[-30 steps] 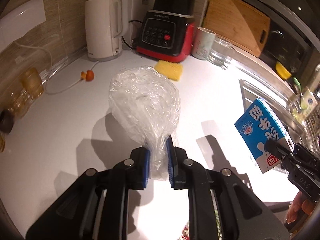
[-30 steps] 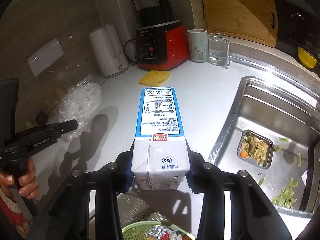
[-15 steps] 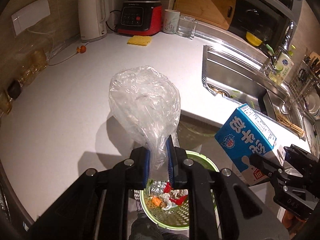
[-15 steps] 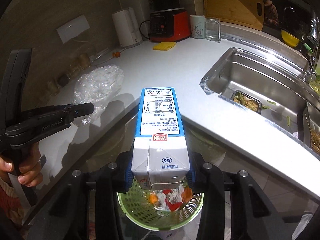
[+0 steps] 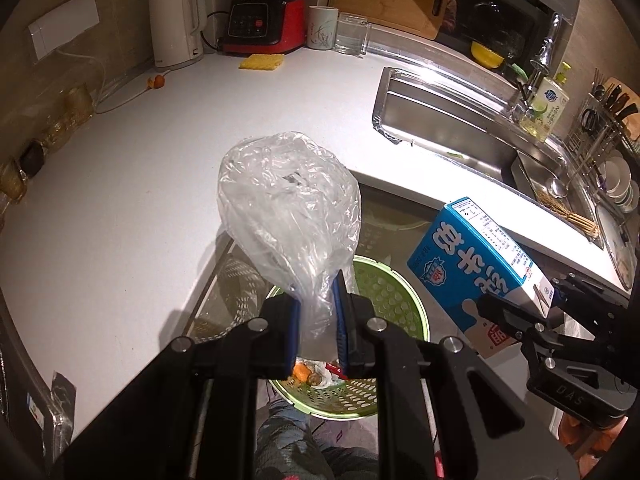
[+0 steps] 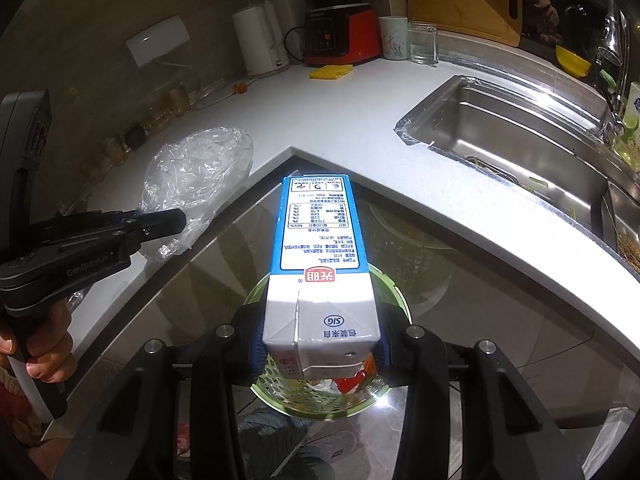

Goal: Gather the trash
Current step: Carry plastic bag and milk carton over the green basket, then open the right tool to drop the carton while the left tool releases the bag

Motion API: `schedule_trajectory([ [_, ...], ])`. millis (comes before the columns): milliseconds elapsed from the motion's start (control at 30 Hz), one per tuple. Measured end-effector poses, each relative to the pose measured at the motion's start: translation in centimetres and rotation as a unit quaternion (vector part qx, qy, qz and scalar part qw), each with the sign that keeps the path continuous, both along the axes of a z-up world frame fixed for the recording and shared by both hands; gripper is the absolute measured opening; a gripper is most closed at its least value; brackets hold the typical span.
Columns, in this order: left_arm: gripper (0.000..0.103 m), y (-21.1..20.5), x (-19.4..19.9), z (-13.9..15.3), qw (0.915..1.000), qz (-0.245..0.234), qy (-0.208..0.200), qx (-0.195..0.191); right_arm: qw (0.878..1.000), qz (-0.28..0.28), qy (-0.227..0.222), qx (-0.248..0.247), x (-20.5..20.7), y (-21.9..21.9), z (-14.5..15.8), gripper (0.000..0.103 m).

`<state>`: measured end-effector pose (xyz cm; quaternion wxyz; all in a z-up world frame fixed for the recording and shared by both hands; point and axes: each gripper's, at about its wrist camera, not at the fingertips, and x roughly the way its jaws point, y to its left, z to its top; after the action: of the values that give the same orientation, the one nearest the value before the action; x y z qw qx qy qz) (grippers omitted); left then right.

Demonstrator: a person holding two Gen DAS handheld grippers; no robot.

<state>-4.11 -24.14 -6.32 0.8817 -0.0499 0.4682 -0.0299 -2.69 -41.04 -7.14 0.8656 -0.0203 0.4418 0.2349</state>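
My left gripper (image 5: pixel 318 314) is shut on the neck of a crumpled clear plastic bag (image 5: pixel 286 216), which sticks up in front of it. It hangs over a green perforated bin (image 5: pixel 394 292) on the floor that holds scraps and foil. My right gripper (image 6: pixel 320 350) is shut on a blue and white milk carton (image 6: pixel 320 240), held lengthwise above the same green bin (image 6: pixel 394 300). From the left wrist the carton (image 5: pixel 468 268) shows at the right, in the right gripper (image 5: pixel 516 314). From the right wrist the bag (image 6: pixel 196 176) and the left gripper (image 6: pixel 176 220) show at the left.
A white L-shaped counter (image 5: pixel 120 200) wraps round the bin. A steel sink (image 6: pixel 520 136) lies to the right. At the back stand a white kettle (image 5: pixel 176 24), a red blender base (image 5: pixel 262 20), a mug, a glass and a yellow sponge (image 5: pixel 262 61). A person's leg shows below.
Both grippers pulled back from over the counter to above the floor bin, carrying the bag and the carton. The bin has come into view beneath them.
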Motion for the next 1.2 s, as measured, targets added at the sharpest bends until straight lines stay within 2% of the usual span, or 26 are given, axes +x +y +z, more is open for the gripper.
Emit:
schedule_trajectory([
  [233,0.015,-0.1,0.0,-0.4,1.0000,0.001,0.007,0.005,1.000,0.013,0.008,-0.015,1.2,1.0,-3.0,0.045],
  [267,0.015,-0.1,0.1,-0.6,0.9999,0.001,0.009,0.006,0.999,0.017,0.018,-0.024,1.5,1.3,-3.9,0.049],
  [333,0.015,-0.2,0.1,-0.8,0.9999,0.001,0.013,0.009,0.999,0.011,0.028,-0.042,1.9,1.6,-5.1,0.071],
  [500,0.015,-0.2,0.4,-1.5,0.9997,0.000,0.024,0.009,0.999,-0.008,0.032,-0.042,2.0,0.5,-5.2,0.084],
  [900,0.016,-2.3,0.7,-3.8,0.9973,-0.038,0.063,0.002,0.998,-0.058,0.012,-0.031,2.2,-2.8,-2.5,0.088],
  [933,0.019,-2.4,0.7,-4.1,0.9966,-0.041,0.071,-0.001,0.998,-0.060,0.012,-0.029,2.1,-2.9,-2.5,0.088],
  [1000,0.038,-2.5,0.6,-4.8,0.9956,-0.039,0.085,-0.002,0.998,-0.063,0.013,-0.026,2.2,-3.2,-2.4,0.088],
  [1033,0.042,-2.4,0.6,-5.1,0.9954,-0.034,0.089,0.001,0.998,-0.064,0.014,-0.024,2.2,-3.2,-2.3,0.088],
  [1100,0.060,-2.3,0.4,-5.6,0.9948,-0.030,0.096,0.012,0.997,-0.066,0.015,-0.023,2.2,-3.3,-2.3,0.088],
  [1167,0.071,-2.2,0.4,-5.9,0.9943,-0.022,0.102,0.022,0.997,-0.066,0.016,-0.022,2.2,-3.3,-2.4,0.088],
  [1200,0.073,-2.1,0.3,-6.1,0.9942,-0.018,0.103,0.025,0.998,-0.065,0.016,-0.022,2.2,-3.2,-2.4,0.088],
])
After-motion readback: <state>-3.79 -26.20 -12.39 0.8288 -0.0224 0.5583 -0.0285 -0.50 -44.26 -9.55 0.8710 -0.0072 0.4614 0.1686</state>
